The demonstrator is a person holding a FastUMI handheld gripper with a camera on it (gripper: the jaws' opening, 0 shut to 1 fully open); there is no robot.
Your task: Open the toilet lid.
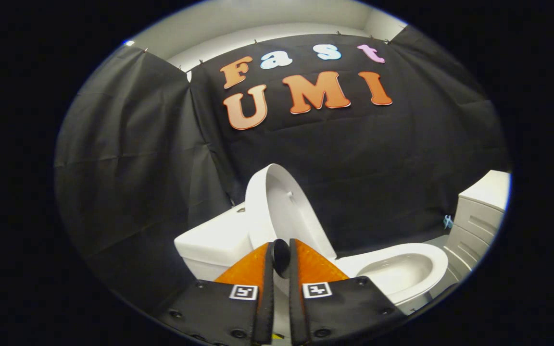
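The tongs [281, 254] stand narrow, fingers nearly together with only a slim gap and a small dark knob between their tips. Just beyond them the toilet lid [282, 206] stands raised, leaning toward the tank [214, 240], the bowl [397, 271] open beside it.

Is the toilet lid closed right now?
No, the lid stands raised against the tank, leaving the bowl uncovered.

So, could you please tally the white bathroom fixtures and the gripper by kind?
Toilet, lid raised upright against the tank: 1
White cabinet: 1
Gripper, fingers nearly closed around a small dark knob: 1
Total: 3
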